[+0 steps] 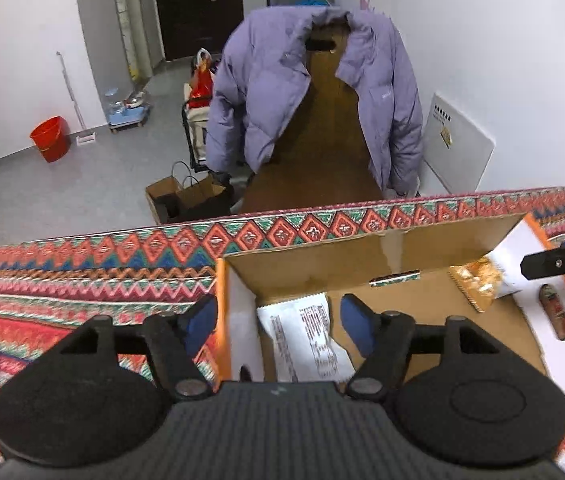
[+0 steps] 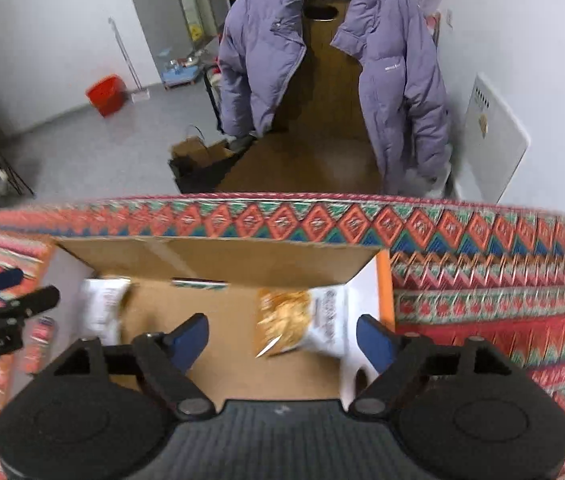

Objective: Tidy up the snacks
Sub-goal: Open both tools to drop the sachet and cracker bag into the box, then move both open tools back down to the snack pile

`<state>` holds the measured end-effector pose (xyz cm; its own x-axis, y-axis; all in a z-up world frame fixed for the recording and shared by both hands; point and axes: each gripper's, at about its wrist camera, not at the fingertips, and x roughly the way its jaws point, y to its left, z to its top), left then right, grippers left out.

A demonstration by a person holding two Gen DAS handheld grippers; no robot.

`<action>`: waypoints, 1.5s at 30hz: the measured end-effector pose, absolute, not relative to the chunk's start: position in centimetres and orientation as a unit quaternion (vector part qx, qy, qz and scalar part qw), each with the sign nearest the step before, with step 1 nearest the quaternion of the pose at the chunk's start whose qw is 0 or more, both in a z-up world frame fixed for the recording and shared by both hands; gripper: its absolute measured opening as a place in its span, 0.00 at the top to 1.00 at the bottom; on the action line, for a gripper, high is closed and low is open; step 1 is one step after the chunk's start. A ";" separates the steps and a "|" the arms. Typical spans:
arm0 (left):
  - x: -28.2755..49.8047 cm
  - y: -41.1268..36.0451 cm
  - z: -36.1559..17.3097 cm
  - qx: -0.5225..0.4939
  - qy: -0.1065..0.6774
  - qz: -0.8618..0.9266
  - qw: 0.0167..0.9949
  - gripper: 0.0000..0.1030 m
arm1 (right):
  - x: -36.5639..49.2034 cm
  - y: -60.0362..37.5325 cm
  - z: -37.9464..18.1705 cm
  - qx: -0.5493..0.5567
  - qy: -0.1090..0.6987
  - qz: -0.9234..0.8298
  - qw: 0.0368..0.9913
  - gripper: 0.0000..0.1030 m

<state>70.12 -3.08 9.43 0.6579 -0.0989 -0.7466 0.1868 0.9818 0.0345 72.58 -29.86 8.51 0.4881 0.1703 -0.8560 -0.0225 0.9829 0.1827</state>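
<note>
Hovering over an open cardboard box [image 1: 402, 304], left gripper [image 1: 278, 320] is seen with jaws apart, nothing clamped; box's left wall sits between its fingers. Right gripper [image 2: 282, 340] is likewise spread, empty. White snack packet [image 1: 306, 336] lies on the box floor at left, orange-and-white snack bag [image 2: 302, 324] at right, well apart. Box is set on a patterned red tablecloth [image 1: 82, 272]. Beyond: purple jacket [image 1: 266, 80] draped over a wooden chair [image 1: 318, 152], red bucket [image 1: 50, 138], grey floor [image 1: 82, 184].
</note>
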 end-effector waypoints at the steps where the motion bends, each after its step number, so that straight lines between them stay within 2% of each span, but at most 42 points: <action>1: 69.5 -3.0 10.2 0.051 0.406 -0.079 0.909 0.30 | 71.9 -29.9 9.2 0.078 0.504 0.057 0.858 0.22; 5: 65.1 -2.3 14.4 0.046 0.388 -0.083 0.917 0.23 | 68.1 -29.5 12.9 0.065 0.494 0.060 0.865 0.19; 8: 61.6 -2.2 17.4 0.044 0.382 -0.097 0.918 0.17 | 64.6 -29.2 16.2 0.058 0.491 0.071 0.866 0.12; 11: 57.4 -2.0 20.2 0.041 0.370 -0.100 0.923 0.15 | 61.3 -29.1 19.1 0.060 0.482 0.082 0.870 0.11; 14: 53.0 -1.8 22.5 0.032 0.348 -0.102 0.931 0.07 | 57.3 -28.9 21.5 0.049 0.467 0.086 0.879 0.11; 19: 45.5 -1.1 24.4 0.024 0.314 -0.104 0.943 0.00 | 50.1 -28.7 23.9 0.048 0.437 0.115 0.891 0.06; 23: 38.7 -0.2 24.2 0.016 0.289 -0.096 0.952 0.00 | 43.2 -28.6 24.4 0.036 0.396 0.128 0.909 0.03; 29: 28.8 1.5 20.7 0.019 0.209 -0.063 0.976 0.00 | 32.3 -28.6 22.5 0.031 0.310 0.138 0.940 0.00; 34: 21.5 1.9 16.3 0.037 0.171 -0.063 0.983 0.00 | 23.9 -28.5 18.3 0.020 0.225 0.120 0.967 0.00; 41: 13.7 1.0 11.7 0.048 0.104 -0.047 0.992 0.00 | 16.8 -28.8 11.6 0.017 0.167 0.077 0.983 0.00; 45: 11.8 0.6 9.0 0.045 0.117 -0.038 0.991 0.00 | 14.5 -29.0 8.2 0.018 0.164 0.056 0.985 0.00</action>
